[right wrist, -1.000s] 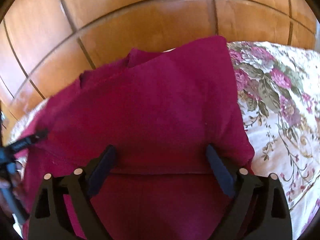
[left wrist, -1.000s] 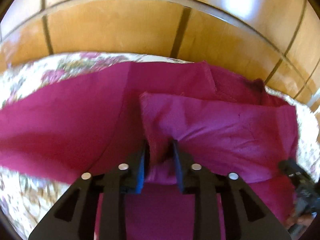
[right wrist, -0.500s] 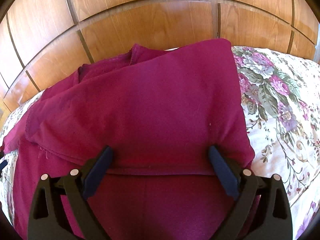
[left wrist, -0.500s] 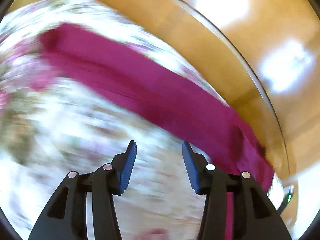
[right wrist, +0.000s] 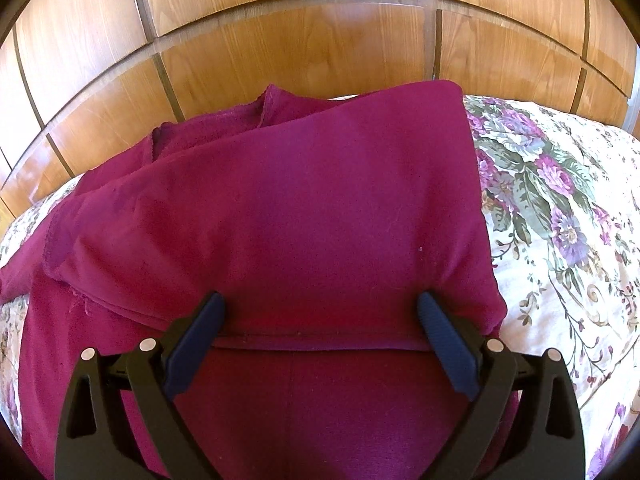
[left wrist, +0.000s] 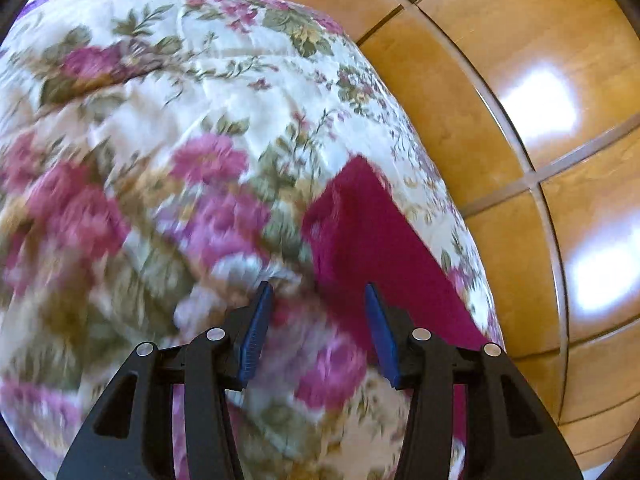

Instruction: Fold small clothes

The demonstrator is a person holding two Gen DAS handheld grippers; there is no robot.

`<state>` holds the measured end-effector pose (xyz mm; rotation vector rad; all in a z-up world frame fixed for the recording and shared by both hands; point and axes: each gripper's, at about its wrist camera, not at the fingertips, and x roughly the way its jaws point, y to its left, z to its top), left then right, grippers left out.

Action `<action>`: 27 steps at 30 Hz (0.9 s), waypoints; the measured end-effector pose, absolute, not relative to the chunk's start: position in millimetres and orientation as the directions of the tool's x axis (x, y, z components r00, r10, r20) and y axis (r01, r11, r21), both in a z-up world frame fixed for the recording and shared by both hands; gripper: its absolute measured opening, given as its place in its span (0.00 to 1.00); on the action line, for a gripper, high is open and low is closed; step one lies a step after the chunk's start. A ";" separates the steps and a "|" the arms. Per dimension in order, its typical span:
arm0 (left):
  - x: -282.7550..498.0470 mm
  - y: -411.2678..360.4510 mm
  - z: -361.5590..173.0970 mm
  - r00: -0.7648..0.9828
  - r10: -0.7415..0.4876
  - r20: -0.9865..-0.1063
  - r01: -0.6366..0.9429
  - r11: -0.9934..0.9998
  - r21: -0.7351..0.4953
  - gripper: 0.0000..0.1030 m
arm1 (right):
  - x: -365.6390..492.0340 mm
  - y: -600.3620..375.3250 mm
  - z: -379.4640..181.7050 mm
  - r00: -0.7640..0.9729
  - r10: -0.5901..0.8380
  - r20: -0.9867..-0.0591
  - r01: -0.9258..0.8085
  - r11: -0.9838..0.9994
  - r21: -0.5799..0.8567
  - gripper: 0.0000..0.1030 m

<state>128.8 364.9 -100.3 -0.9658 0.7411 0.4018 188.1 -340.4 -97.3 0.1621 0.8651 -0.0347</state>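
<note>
Our left gripper (left wrist: pixel 316 300) has let go of the red cloth (right wrist: pixel 280 216) and swung away over the flowered cover (left wrist: pixel 160 120).

We see one red cloth: folded over in the middle of the right view, and only a strip of it at lower right in the left view. We count two grippers. Left one sits partly apart with nothing between its two blue pads (left wrist: pixel 256 332). Our right gripper (right wrist: pixel 320 312) is spread wide over the fold and pinches nothing. One wooden wall (right wrist: pixel 300 40) fills the top.
</note>
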 end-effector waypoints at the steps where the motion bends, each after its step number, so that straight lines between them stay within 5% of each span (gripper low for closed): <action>1: 135.4 367.0 -99.3 0.688 -0.001 -0.725 -0.612 0.537 -0.581 0.44 | 188.5 -340.1 -97.5 0.648 0.033 -0.761 0.096 0.987 0.125 0.95; 3: 144.3 370.2 -97.5 0.681 0.023 -0.732 -0.617 0.556 -0.557 0.37 | 188.8 -339.9 -97.7 0.647 0.031 -0.762 0.097 0.988 0.122 0.95; 5: 156.9 367.9 -96.5 0.661 0.028 -0.750 -0.617 0.589 -0.522 0.13 | 189.5 -339.3 -98.0 0.646 0.029 -0.763 0.097 0.988 0.120 0.95; 6: 159.6 363.9 -92.4 0.658 0.031 -0.752 -0.610 0.607 -0.509 0.09 | 189.8 -339.4 -98.1 0.646 0.029 -0.763 0.097 0.988 0.120 0.95; 16: 162.5 185.2 -10.4 0.791 -0.229 -0.568 -0.120 0.851 -0.511 0.08 | 189.0 -340.0 -99.0 0.648 0.032 -0.761 0.097 0.988 0.123 0.95; 25: 162.1 15.9 -52.5 0.629 -0.396 -0.669 0.100 0.895 -0.436 0.08 | 187.7 -342.8 -99.3 0.652 0.043 -0.757 0.096 0.986 0.139 0.95; 27: 159.7 -6.3 -61.5 0.613 -0.355 -0.706 0.119 0.925 -0.362 0.17 | 187.5 -343.5 -99.0 0.653 0.047 -0.756 0.095 0.985 0.144 0.95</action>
